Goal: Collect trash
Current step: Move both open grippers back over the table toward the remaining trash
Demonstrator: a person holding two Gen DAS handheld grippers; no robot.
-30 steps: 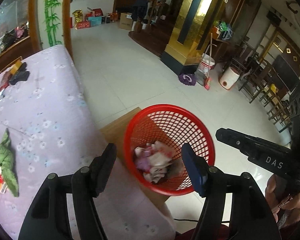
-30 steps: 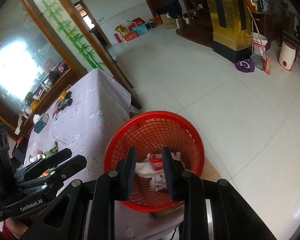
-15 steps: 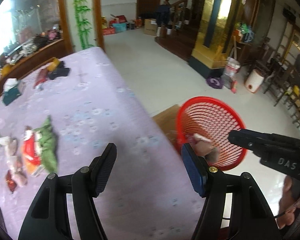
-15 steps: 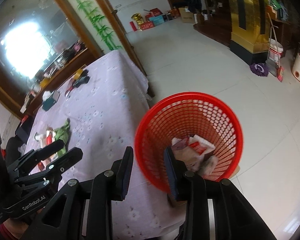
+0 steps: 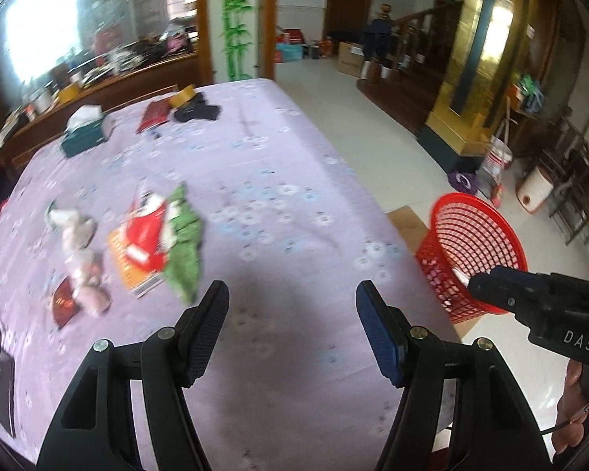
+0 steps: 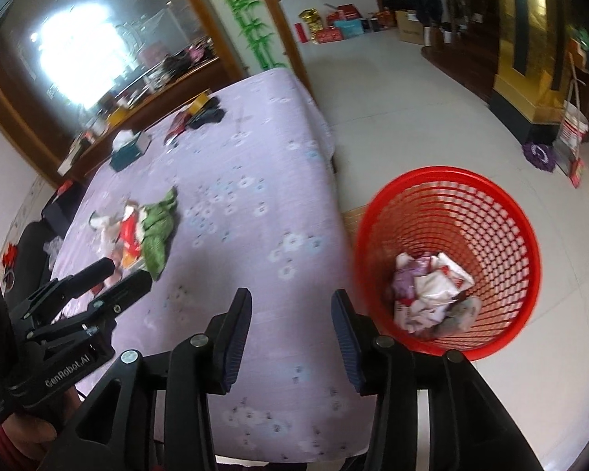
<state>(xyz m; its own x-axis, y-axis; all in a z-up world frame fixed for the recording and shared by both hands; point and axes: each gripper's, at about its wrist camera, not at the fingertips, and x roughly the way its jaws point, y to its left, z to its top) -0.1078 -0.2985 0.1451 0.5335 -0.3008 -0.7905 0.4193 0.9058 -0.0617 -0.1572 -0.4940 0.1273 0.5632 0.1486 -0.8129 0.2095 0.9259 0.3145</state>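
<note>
While upright, red basket mouth faces upward.

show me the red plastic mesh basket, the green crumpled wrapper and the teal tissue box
red plastic mesh basket (image 6: 502, 235), right wrist view, inner wall
green crumpled wrapper (image 5: 184, 241), left wrist view, middle
teal tissue box (image 5: 83, 139), left wrist view, front face

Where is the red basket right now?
The red basket sits on the floor just off the right edge of the purple-covered table, low right in both wrist views, with crumpled trash inside.
</note>
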